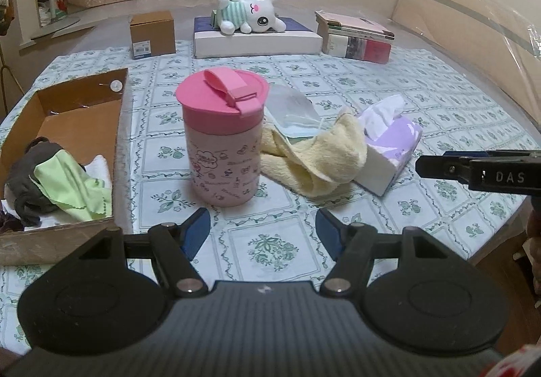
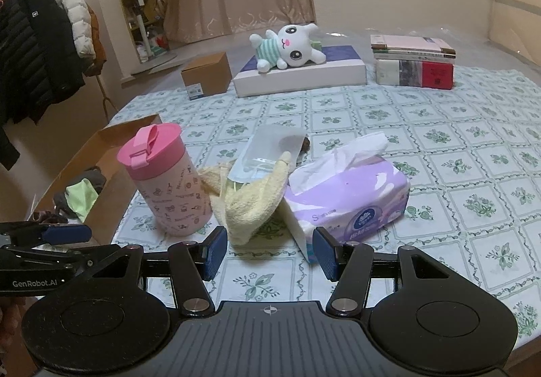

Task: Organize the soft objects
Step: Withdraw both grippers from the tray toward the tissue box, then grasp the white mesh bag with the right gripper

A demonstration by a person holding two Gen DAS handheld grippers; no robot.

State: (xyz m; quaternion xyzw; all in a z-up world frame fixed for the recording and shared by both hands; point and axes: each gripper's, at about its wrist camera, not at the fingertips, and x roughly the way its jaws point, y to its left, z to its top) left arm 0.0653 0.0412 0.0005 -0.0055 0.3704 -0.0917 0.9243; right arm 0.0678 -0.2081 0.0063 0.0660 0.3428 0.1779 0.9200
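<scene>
A crumpled yellow towel [image 1: 314, 157] [image 2: 248, 204] lies on the table between a pink lidded cup [image 1: 221, 138] [image 2: 165, 179] and a purple tissue pack [image 1: 389, 148] [image 2: 348, 194]. A clear plastic bag [image 2: 267, 152] rests behind the towel. A cardboard box [image 1: 111, 147] [image 2: 111, 174] at the left holds a green cloth [image 1: 77, 187] and dark cloths. A white plush toy [image 1: 252, 12] [image 2: 290, 49] lies on a flat white box at the back. My left gripper [image 1: 262, 231] is open and empty, just in front of the cup. My right gripper [image 2: 268, 252] is open and empty, in front of the towel.
A small brown carton [image 1: 153, 33] [image 2: 207, 76], the flat white box [image 1: 257, 42] [image 2: 301, 76] and a stack of books [image 1: 356, 35] [image 2: 414, 61] line the back of the table. Coats hang on a rack [image 2: 40, 39] at the left.
</scene>
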